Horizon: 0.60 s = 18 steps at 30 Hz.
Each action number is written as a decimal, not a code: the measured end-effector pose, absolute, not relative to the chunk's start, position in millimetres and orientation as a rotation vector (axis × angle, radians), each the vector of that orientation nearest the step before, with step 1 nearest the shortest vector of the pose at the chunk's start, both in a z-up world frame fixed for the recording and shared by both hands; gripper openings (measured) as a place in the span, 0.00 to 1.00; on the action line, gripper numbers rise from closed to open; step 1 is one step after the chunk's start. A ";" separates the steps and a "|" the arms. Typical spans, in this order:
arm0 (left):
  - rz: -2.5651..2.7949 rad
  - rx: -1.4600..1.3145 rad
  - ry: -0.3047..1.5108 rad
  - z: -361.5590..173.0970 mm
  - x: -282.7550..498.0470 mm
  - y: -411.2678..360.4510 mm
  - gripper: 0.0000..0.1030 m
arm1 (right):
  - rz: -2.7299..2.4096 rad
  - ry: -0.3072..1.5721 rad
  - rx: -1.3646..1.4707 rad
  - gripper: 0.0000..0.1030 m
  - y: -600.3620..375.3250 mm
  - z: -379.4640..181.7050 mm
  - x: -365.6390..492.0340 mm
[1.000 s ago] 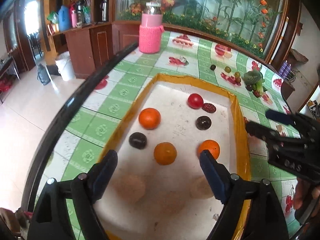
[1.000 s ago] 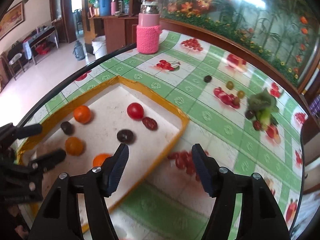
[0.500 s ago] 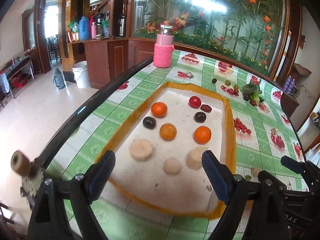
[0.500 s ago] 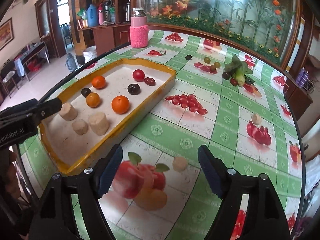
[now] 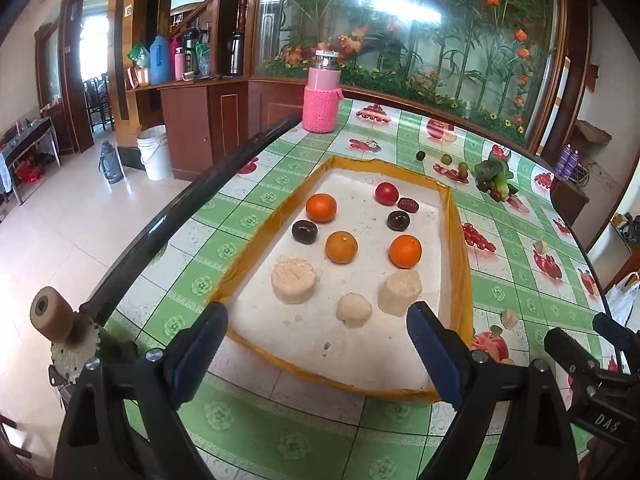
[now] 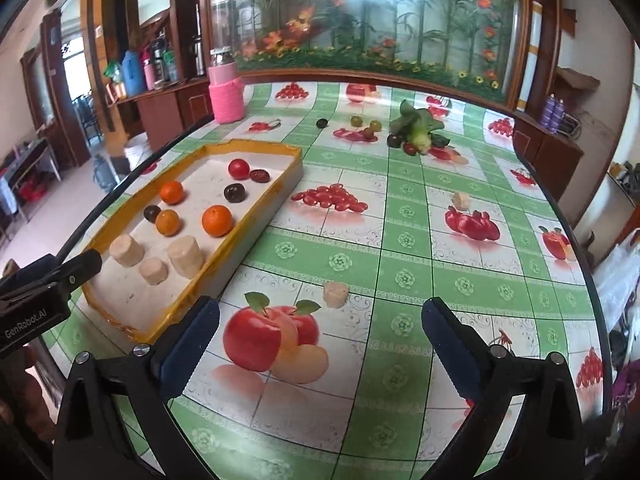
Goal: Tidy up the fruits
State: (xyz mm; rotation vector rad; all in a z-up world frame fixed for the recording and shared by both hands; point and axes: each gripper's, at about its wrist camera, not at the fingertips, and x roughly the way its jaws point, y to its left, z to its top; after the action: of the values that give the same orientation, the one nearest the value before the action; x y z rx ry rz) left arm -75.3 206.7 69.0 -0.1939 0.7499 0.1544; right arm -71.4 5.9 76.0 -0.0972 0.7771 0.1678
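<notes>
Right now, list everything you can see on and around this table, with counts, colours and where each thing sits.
Tray: one, yellow-rimmed, white inside, table's left part.
Oranges: three, orange, mid-tray.
Tomato: one, red, tray's far end.
Dark fruits: three, purple-brown, among the oranges.
Pale chunks: three, cream, tray's near end.
Loose pale chunks: two, cream, on the cloth right of the tray.
Small round fruits: several, dark and green, far side by the leafy vegetable.
Flask: one, pink knitted sleeve, far edge.
Tablecloth: green checks, fruit prints.
Left gripper: open, empty.
Right gripper: open, empty.
</notes>
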 end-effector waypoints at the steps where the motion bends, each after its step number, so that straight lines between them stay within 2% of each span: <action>1: 0.147 -0.198 0.746 68.7 -75.6 207.6 0.90 | 0.157 0.775 -0.111 0.99 8.1 75.9 -73.8; 6: 0.134 -0.177 0.729 69.1 -77.8 204.8 0.91 | 0.132 0.782 -0.125 0.99 14.0 75.9 -81.6; 8: 0.129 -0.147 0.720 69.5 -79.5 201.0 0.95 | 0.116 0.780 -0.122 0.99 13.4 76.4 -82.7; 18: 0.100 -0.042 0.725 68.3 -82.7 187.9 0.99 | 0.058 0.802 -0.093 0.99 6.0 72.7 -89.2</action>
State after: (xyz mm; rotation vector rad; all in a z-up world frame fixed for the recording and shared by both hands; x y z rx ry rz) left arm -82.7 187.9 68.3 -0.0423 0.7248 0.1004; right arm -89.2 6.0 72.7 -0.0927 0.8023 0.0577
